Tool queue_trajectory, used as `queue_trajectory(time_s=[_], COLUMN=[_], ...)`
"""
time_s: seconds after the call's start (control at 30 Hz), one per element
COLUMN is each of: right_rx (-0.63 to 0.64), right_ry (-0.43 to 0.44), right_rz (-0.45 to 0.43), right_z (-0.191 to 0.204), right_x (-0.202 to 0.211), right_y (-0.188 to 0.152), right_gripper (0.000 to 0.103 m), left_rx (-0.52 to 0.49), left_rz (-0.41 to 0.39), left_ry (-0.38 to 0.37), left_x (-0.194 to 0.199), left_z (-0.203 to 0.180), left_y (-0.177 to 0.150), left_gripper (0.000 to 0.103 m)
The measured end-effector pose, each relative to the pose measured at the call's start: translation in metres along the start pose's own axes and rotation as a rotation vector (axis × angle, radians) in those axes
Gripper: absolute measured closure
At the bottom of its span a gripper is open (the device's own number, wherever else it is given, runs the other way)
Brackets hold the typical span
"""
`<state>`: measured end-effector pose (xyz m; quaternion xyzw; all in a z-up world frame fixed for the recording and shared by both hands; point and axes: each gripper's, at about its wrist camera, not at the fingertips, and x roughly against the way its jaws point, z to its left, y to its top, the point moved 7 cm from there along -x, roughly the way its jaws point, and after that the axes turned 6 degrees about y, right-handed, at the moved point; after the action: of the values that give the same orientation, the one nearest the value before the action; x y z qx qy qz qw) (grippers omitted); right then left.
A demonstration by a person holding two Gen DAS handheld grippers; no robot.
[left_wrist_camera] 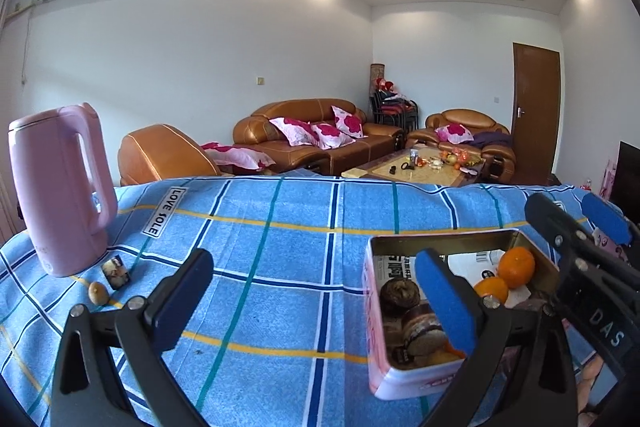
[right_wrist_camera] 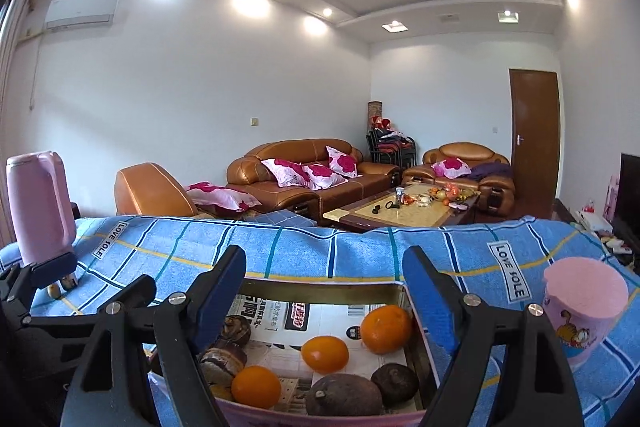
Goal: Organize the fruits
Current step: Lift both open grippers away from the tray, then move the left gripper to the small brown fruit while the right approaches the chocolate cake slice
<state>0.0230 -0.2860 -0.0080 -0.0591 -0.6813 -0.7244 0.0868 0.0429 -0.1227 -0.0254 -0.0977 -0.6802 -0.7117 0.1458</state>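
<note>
Round orange mandarins (right_wrist_camera: pixel 324 353) and dark brown fruits (right_wrist_camera: pixel 344 395) are held in the rectangular pink tin box (left_wrist_camera: pixel 384 383) on the blue plaid-clothed table (left_wrist_camera: pixel 260 267); the left gripper (left_wrist_camera: pixel 316 303) and right gripper (right_wrist_camera: pixel 324 291) are spread open, empty, over it.

Open blue cloth (left_wrist_camera: pixel 280 267) between kettle (left_wrist_camera: pixel 60 187) and tin (left_wrist_camera: pixel 378 347). Small brown fruit (left_wrist_camera: pixel 98 293) and packet (left_wrist_camera: pixel 116 271) crowd kettle's base. Pink cup (right_wrist_camera: pixel 582 307) stands just right of tin.
</note>
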Motion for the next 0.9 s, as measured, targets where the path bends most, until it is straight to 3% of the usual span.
queue_trajectory(time_s=[0.37, 0.53, 0.67, 0.9], right_rx=[-0.006, 0.023, 0.007, -0.076], right_ry=[-0.022, -0.038, -0.043, 0.004], right_rz=[0.028, 0.056, 0.060, 0.065], right_z=[0.010, 0.016, 0.021, 0.056], right_x=[0.016, 0.021, 0.024, 0.005], right_y=[-0.008, -0.013, -0.011, 0.007], right_gripper=[0.021, 0.021, 0.021, 0.021], left_rx=[0.004, 0.000, -0.036, -0.095], left_rz=[0.050, 0.118, 0.050, -0.070], left_ry=[-0.007, -0.081, -0.058, 0.069], left_x=[0.016, 0.016, 0.015, -0.003], left_z=[0.008, 0.017, 0.036, 0.090], left_y=[-0.011, -0.014, 0.006, 0.028], left_gripper=[0.000, 0.000, 0.000, 0.000])
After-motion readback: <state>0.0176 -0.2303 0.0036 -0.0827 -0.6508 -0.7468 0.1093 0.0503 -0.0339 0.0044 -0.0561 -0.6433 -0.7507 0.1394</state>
